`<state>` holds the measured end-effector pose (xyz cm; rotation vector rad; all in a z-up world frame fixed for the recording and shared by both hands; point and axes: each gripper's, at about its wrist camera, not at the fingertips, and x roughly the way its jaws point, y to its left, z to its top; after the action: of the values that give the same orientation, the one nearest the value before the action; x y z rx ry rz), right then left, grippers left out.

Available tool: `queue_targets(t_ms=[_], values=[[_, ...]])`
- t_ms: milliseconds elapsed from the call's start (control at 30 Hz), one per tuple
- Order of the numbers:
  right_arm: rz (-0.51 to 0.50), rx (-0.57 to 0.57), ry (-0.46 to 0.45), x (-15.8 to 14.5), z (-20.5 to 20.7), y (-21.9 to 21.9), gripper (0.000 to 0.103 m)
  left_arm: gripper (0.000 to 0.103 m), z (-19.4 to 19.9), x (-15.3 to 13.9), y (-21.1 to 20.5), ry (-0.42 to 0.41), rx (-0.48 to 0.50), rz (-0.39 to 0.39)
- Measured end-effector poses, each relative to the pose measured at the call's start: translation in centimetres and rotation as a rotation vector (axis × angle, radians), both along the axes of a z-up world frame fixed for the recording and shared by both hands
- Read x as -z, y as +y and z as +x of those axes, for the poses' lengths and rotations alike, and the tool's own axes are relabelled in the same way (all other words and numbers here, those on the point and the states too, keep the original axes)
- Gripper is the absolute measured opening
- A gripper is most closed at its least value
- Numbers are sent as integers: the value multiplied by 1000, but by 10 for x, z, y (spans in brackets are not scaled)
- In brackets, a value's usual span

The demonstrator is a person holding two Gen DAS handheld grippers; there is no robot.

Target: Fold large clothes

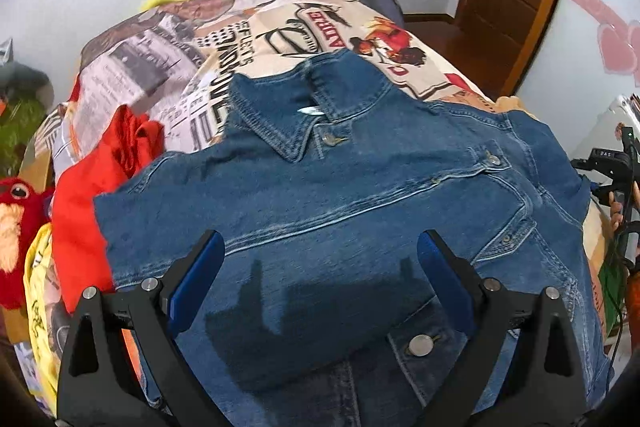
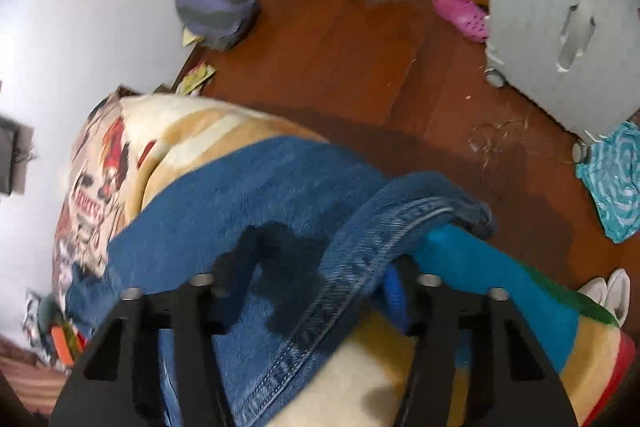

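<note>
A blue denim jacket [image 1: 360,195] lies front-up on the bed, collar toward the far side, its left sleeve folded in over the body. My left gripper [image 1: 320,259] is open and empty, hovering just above the jacket's lower front. In the right wrist view the jacket [image 2: 248,195] hangs over the bed's right edge. My right gripper [image 2: 316,283] sits low at that edge with a thick seamed denim fold [image 2: 360,251] draped across its fingers; the fingertips are hidden by the cloth, and the arms stand wide apart.
A printed bedspread [image 1: 224,39] covers the bed. A red garment [image 1: 96,195] and yellow cloth [image 1: 40,267] lie at the left. A red plush toy [image 1: 12,223] sits far left. Wooden floor [image 2: 360,67] holds a pink clog [image 2: 464,15], grey bag [image 2: 216,15], teal cloth [image 2: 612,183].
</note>
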<state>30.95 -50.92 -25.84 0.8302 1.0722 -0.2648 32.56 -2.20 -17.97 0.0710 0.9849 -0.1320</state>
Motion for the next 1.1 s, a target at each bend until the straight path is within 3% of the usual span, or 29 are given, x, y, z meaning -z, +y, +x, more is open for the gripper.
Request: queue_targets(t_ms=[33, 133, 233, 367, 500, 600, 767, 1000, 1100], values=[[-36, 11, -4, -5, -1, 1, 23, 98, -1, 0, 3, 1, -5, -1], [-139, -20, -49, -27, -5, 9, 15, 98, -6, -4, 13, -11, -19, -7], [-230, -61, -102, -58, -8, 22, 13, 98, -12, -9, 23, -23, -30, -7], [-278, -154, -271, -126, -10, 55, 10, 98, -16, -14, 35, -37, -51, 5], [-302, -288, -431, -189, -9, 113, 9, 98, -24, -20, 47, -56, -72, -19], [-301, -403, -504, -212, -9, 166, 9, 98, -30, -23, 55, -64, -83, -38], [-299, -580, -486, -193, -5, 248, 9, 98, -41, -28, 69, -76, -87, -38], [-259, -793, -239, -108, -1, 318, 10, 98, -55, -23, 91, -67, -103, -51], [-288, -840, -180, -93, -6, 336, 13, 98, -58, -16, 96, -50, -109, -54]])
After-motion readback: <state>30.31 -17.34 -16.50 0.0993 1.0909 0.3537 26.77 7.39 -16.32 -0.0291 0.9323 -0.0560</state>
